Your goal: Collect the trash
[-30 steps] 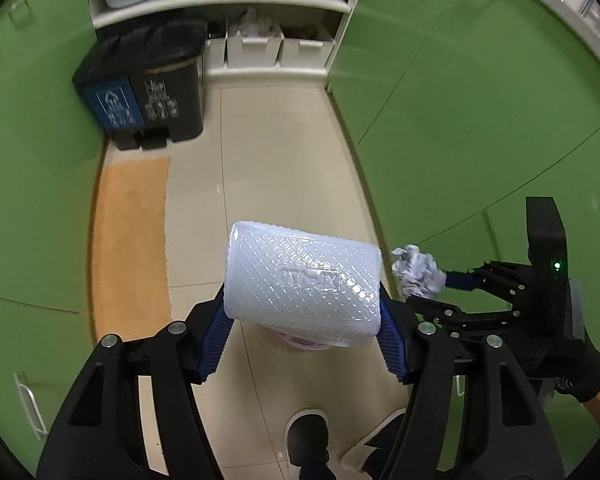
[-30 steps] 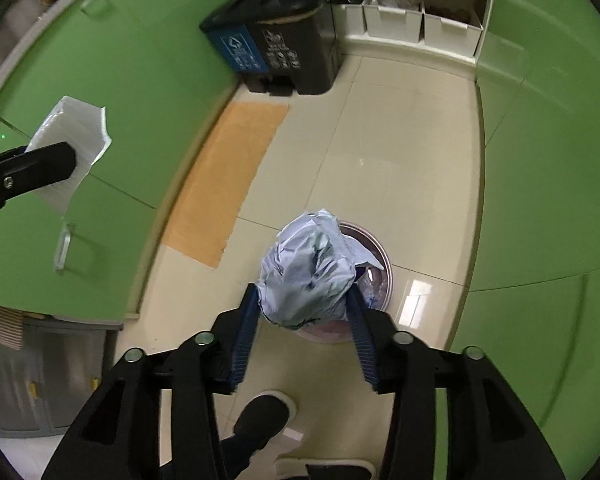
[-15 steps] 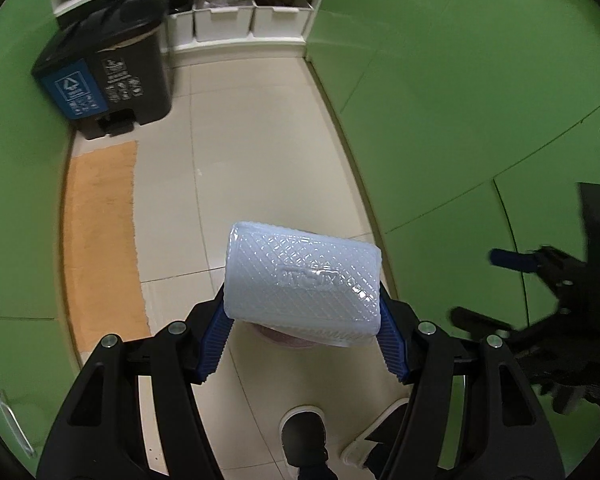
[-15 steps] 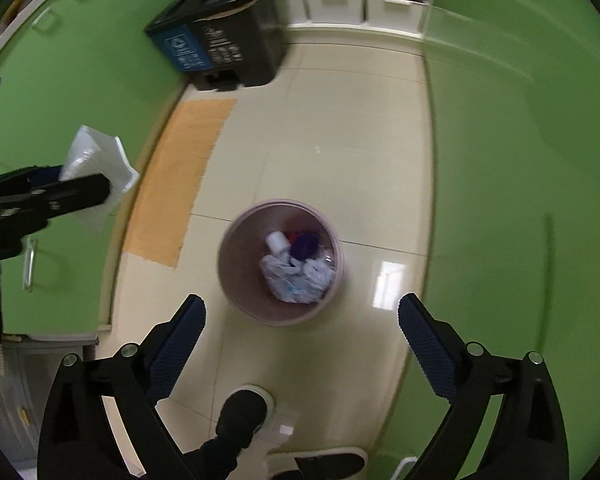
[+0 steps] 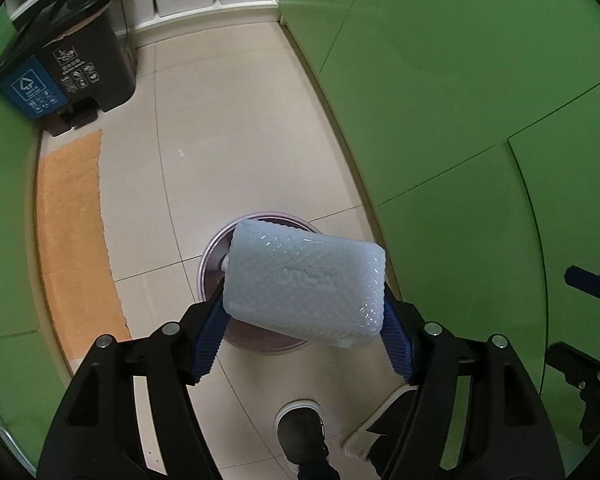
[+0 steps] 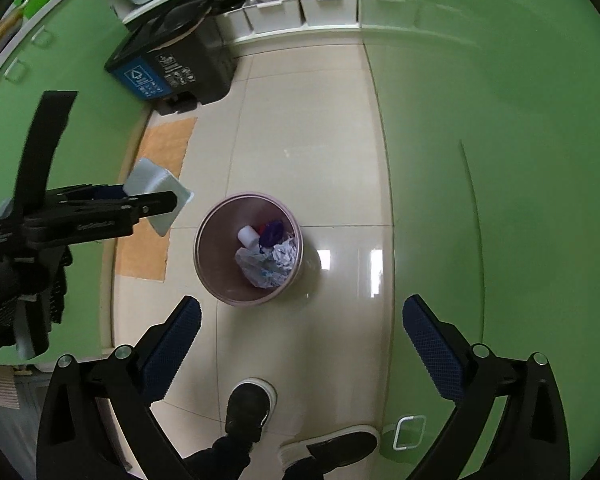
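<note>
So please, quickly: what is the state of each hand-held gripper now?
Left hand-held gripper: jaws just widened, pads still at the ends of the translucent plastic container, above the pink bin.
Right hand-held gripper: open, empty.

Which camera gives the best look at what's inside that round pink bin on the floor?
The right wrist view. It looks down into the pink bin, showing crumpled paper and plastic inside. In the left wrist view, the textured white plastic box between the left claw's fingers hides most of the bin; only parts of its rim show.
</note>
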Demonstrator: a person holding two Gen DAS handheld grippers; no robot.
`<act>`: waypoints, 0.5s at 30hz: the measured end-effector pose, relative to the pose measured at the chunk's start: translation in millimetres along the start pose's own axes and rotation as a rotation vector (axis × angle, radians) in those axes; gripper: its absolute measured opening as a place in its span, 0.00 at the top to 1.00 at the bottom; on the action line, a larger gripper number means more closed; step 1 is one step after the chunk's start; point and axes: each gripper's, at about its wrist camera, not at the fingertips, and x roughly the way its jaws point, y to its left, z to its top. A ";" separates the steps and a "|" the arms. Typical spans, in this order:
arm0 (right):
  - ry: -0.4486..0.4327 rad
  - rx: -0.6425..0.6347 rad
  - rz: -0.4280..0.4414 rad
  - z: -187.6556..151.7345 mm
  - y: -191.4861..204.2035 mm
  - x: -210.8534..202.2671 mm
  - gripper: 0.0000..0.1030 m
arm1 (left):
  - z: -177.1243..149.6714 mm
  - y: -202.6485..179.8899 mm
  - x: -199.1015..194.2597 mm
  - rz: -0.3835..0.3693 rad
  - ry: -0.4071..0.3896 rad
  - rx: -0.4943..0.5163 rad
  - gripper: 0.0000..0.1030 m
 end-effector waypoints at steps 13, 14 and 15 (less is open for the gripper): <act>-0.032 0.030 0.007 -10.3 -1.9 -18.6 0.06 | -2.4 7.3 -5.7 0.062 0.012 -0.021 0.03; -0.037 0.029 0.006 -9.6 -0.4 -23.8 0.06 | -3.2 6.9 -12.0 0.067 0.008 -0.021 0.03; -0.041 0.028 0.006 -9.5 0.8 -28.3 0.06 | -4.8 5.1 -20.6 0.069 0.000 -0.022 0.03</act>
